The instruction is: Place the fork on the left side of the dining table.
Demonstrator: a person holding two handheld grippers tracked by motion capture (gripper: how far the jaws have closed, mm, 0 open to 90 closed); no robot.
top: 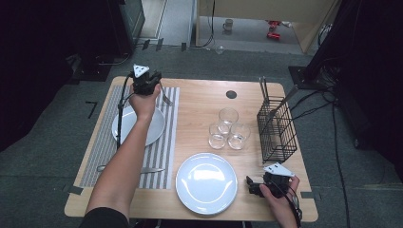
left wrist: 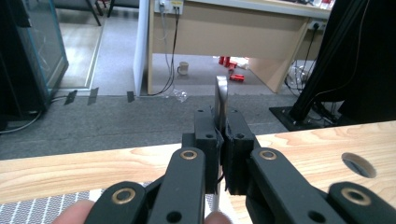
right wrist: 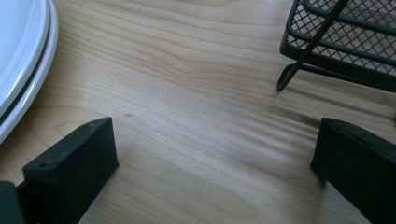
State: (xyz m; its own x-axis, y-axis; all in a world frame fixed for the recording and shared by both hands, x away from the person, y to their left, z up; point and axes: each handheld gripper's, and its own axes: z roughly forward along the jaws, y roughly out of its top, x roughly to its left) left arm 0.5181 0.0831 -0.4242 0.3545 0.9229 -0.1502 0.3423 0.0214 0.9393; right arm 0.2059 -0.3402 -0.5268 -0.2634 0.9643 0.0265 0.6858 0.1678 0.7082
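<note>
A person's left hand holds my left gripper above the far end of the striped placemat. It is shut on a metal fork, whose tines stick out to the right. In the left gripper view the fork's handle rises upright between the closed pads of the left gripper. My right gripper rests low at the table's front right, open, with bare wood between its jaws. It lies between a white plate and a black wire basket.
A second white plate lies on the placemat under the left forearm. A knife and a spoon lie at the placemat's near end. Three clear glasses stand mid-table. The basket's foot is near the right jaw. A round hole marks the far edge.
</note>
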